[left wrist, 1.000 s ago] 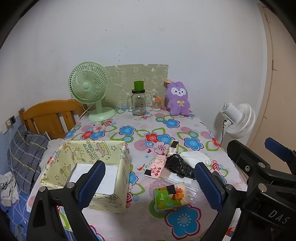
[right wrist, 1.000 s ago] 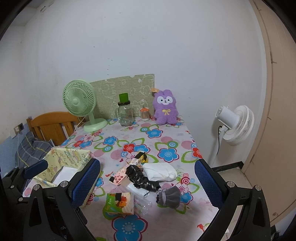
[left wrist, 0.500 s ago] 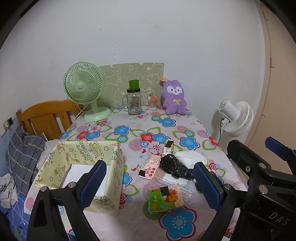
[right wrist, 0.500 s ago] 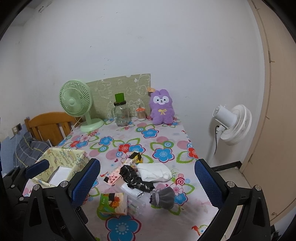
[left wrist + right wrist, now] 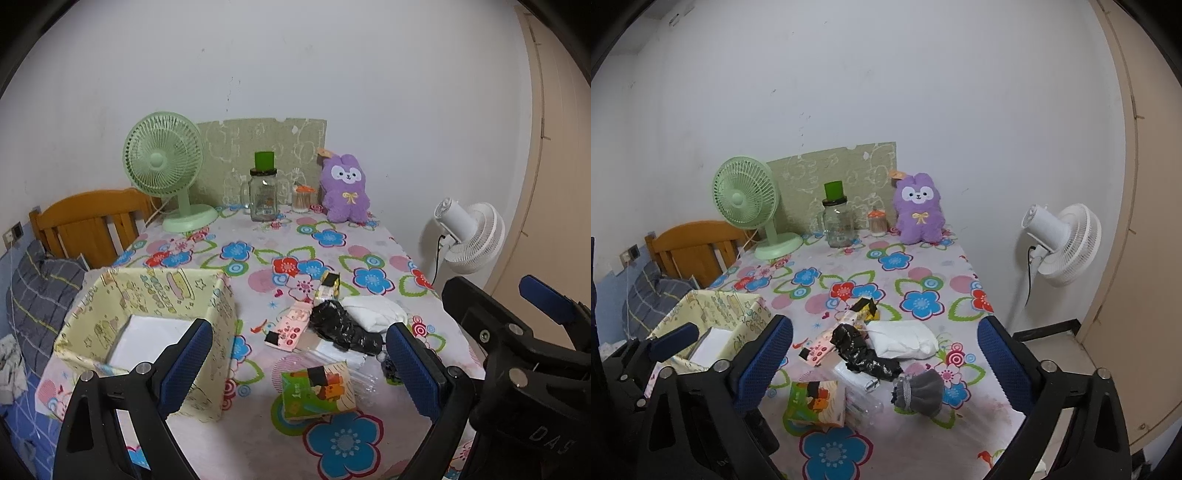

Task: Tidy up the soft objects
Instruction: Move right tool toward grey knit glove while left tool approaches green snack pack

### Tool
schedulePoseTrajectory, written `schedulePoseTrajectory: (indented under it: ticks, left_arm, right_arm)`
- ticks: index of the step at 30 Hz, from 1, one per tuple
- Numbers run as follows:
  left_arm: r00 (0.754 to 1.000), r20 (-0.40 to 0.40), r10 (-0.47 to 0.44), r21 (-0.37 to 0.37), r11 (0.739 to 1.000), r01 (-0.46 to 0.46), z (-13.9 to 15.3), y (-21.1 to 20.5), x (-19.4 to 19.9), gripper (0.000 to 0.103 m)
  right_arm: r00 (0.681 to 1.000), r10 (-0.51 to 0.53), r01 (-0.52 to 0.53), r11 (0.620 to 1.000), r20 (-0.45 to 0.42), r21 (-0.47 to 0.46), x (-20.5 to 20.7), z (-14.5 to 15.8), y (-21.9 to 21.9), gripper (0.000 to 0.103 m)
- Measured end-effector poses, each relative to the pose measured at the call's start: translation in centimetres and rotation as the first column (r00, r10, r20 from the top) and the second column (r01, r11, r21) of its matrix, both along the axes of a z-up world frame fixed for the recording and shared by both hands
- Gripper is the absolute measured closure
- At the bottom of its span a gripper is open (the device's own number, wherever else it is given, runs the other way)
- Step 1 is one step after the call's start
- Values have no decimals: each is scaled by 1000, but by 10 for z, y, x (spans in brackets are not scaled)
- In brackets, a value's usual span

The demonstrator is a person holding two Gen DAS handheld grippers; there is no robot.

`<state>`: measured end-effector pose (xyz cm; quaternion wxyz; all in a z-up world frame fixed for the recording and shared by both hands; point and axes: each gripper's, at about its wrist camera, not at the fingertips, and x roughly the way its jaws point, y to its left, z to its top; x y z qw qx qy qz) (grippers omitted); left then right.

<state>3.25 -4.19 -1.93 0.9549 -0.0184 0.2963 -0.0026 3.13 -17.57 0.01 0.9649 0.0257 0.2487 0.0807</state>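
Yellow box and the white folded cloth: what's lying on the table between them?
In the left wrist view, a pink packet and a black crumpled bag lie between the yellow box and the white folded cloth; the bag touches the cloth.

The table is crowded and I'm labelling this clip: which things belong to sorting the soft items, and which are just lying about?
For the job:
yellow box
white cloth bundle
black crumpled bag
grey pouch
pink packet
green packet

Lying about:
green fan
glass jar
purple plush, soft but apart
white fan
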Motion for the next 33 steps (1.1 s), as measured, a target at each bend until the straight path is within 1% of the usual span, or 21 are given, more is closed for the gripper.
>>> schedulePoseTrajectory:
  ticks: [6,8,13,16,24,33]
  left_arm:
    - [999,-32,5,8,1000,-5,-16,-9,6,7]
    - [999,-44,2,7,1000,-1,-23,-12,9,10]
    - [997,-73,5,-4,1000,-5,-38,-17,12,11]
    - [996,-88,7,-10,1000,-8,-45,-19,14,11]
    - [987,-160,1,-6,1000,-2,-69,-24,25,12]
    - [976,-216,16,-1,1000,-17,-92,-25,38,12]
  right_arm:
    - [1000,6,-6,1000,-16,-7,5,-16,-2,4]
    - [1000,6,-6,1000,-23,-6,7,-23,-5,4]
    - [999,6,-6,1000,-45,1,11,-38,-8,6]
    - [998,9,-8,1000,-64,6,16,-46,-11,6]
    - [993,0,0,1000,-122,0,29,-71,-11,8]
    - [983,-4,2,1000,-186,-6,42,-95,-11,9]
